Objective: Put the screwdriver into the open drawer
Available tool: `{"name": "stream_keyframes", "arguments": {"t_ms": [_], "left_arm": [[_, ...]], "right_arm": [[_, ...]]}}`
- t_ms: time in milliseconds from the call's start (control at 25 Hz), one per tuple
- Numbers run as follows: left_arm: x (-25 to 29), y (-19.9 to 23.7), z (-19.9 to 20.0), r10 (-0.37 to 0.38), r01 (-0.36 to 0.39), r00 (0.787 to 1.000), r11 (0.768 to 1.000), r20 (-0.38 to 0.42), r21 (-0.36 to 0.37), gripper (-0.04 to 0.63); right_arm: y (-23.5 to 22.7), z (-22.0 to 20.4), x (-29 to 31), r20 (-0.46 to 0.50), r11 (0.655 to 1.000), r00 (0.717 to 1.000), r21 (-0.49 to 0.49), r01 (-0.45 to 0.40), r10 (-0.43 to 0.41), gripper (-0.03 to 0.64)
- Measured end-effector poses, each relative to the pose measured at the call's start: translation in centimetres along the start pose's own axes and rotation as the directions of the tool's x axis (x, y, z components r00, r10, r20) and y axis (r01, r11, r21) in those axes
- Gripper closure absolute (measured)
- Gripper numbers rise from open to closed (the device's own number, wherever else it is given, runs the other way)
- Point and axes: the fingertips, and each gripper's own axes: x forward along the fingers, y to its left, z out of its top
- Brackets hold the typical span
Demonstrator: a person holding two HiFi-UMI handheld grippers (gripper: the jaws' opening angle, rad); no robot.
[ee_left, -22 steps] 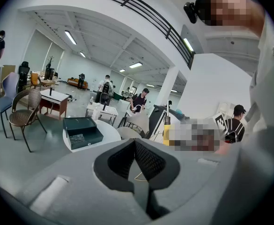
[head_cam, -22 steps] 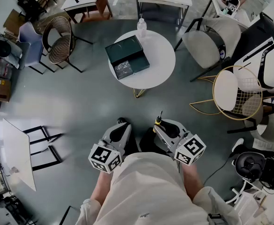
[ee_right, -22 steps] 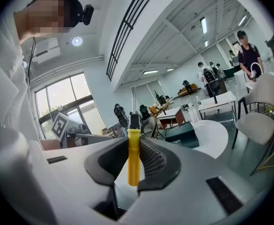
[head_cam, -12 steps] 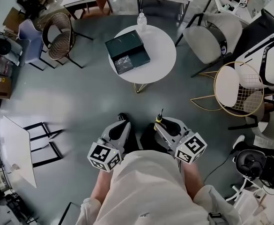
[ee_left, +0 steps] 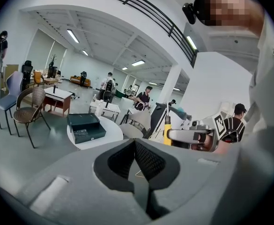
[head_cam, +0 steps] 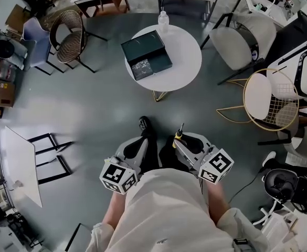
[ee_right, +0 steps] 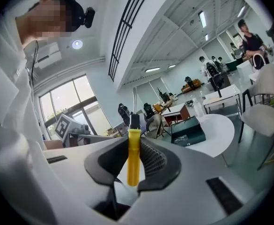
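While I stand on the grey floor (head_cam: 90,109), my right tool (head_cam: 180,140) has its jaws clamped on the yellow-handled screwdriver (ee_right: 133,163), shaft pointing up and forward. My left tool (ee_left: 136,146) is closed on nothing, just beside it at my waist. Well ahead, the dark green box (head_cam: 146,62) sits on the round white table (head_cam: 187,62).
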Motion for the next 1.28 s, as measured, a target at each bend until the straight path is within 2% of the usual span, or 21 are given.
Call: {"name": "stream_keyframes", "arguments": {"t_ms": [280, 480, 800, 1120, 1280], "left_arm": [[1.7, 3.1, 1.9, -0.035, 0.035, 0.999, 0.999, 0.01, 0.005, 0.583], [3.7, 5.2, 5.0, -0.079, 0.078, 0.996, 0.997, 0.046, 0.024, 0.583], [5.1, 11.3, 10.1, -0.122, 0.118, 0.99, 0.991, 0.069, 0.062, 0.583], [5.3, 16.6, 12.8, -0.156, 0.151, 0.986, 0.986, 0.067, 0.071, 0.583], [5.6, 18.5, 12.2, -0.183, 0.181, 0.982, 0.982, 0.037, 0.06, 0.583]], "right_arm": [[-1.1, 1.8, 2.6, 0.012, 0.999, 0.999, -0.025, 0.035, -0.035, 0.535], [-2.4, 3.8, 4.8, -0.002, 0.995, 0.997, -0.052, 0.082, -0.082, 0.534], [-4.3, 8.1, 11.0, 0.041, 0.989, 0.992, -0.087, 0.122, -0.119, 0.534], [-7.5, 10.8, 14.3, 0.082, 0.97, 0.97, -0.068, 0.233, -0.227, 0.534], [-8.4, 10.5, 15.4, 0.091, 0.956, 0.954, -0.035, 0.29, -0.286, 0.534]]}}
